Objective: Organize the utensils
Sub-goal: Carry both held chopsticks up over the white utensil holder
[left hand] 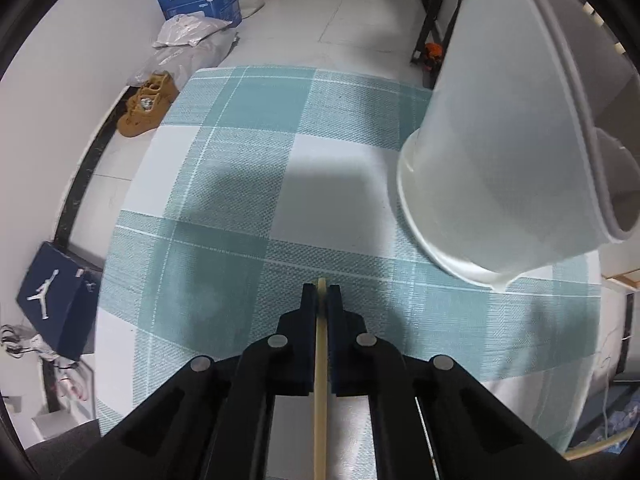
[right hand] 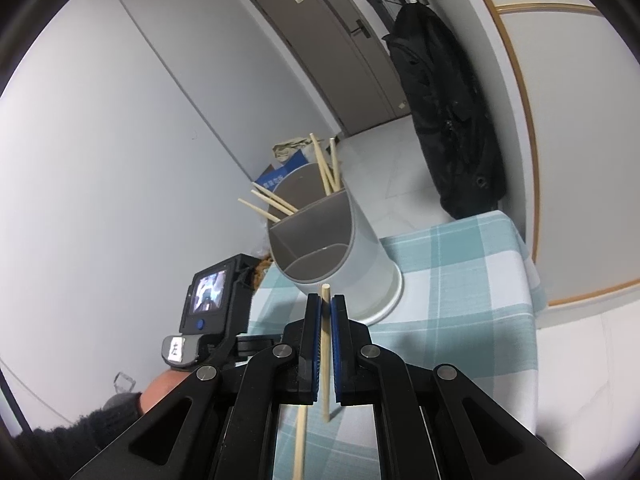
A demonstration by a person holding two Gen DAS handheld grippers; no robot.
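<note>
A table under a teal-and-white checked cloth [right hand: 460,264] carries the scene, and on it stands a tall white utensil holder [right hand: 360,256], its base on the cloth near the table's far left edge in the right wrist view. The holder's mouth is split by grey dividers into compartments: the near one shows only bare grey wall, while the far compartments hold several pale wooden chopsticks [right hand: 326,168], some leaning upright against the back rim, others fanning out to the left over the edge. In the left wrist view the same holder [left hand: 480,152] looms large at the right. The right gripper [right hand: 326,308] is clamped on a single chopstick [right hand: 326,356], whose blunt tip pokes up just before the holder's near rim. The left gripper [left hand: 321,294] points steeply down at the cloth and pinches another chopstick [left hand: 320,380] between its closed black fingers. A second loose-looking stick [right hand: 299,440] shows low in the right wrist view; what bears it cannot be told.
</note>
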